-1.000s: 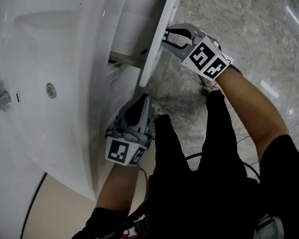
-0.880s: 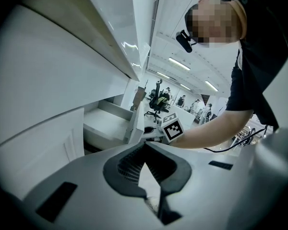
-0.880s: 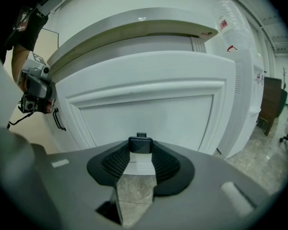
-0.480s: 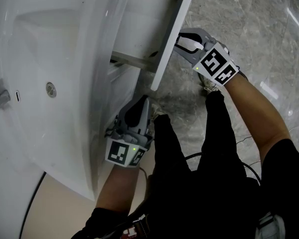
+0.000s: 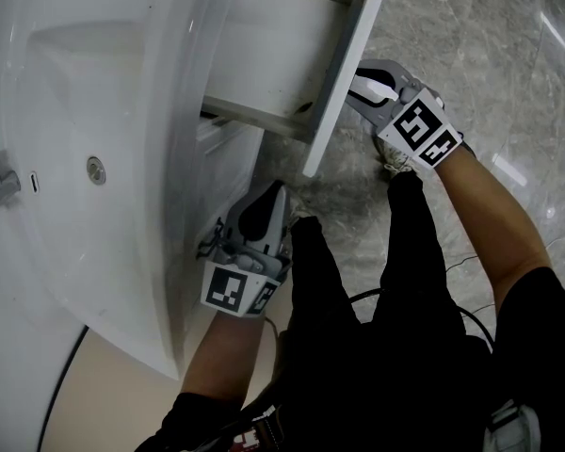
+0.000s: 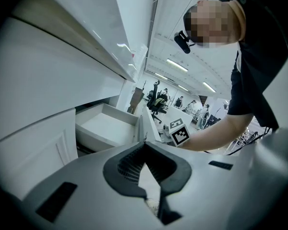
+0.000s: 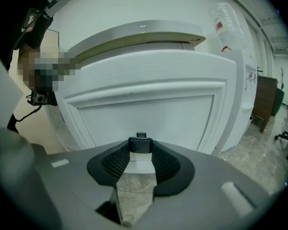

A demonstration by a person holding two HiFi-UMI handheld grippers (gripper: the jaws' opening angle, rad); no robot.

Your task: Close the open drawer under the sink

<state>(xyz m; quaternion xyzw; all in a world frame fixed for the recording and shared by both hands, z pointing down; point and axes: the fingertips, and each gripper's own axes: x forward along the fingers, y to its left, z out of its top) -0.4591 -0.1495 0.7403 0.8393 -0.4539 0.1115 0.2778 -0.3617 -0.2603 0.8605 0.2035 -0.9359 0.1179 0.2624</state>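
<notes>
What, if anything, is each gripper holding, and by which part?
The right gripper grips the drawer by its small dark knob; the left gripper holds nothing.

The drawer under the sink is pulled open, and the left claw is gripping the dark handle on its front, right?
Not the left. The right claw grips the dark handle on the front of the open drawer, as the right gripper view shows; the left claw holds nothing.

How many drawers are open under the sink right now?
1. The open drawer juts out beneath the sink, its handle in the right claw; lower ones may be hidden.
</notes>
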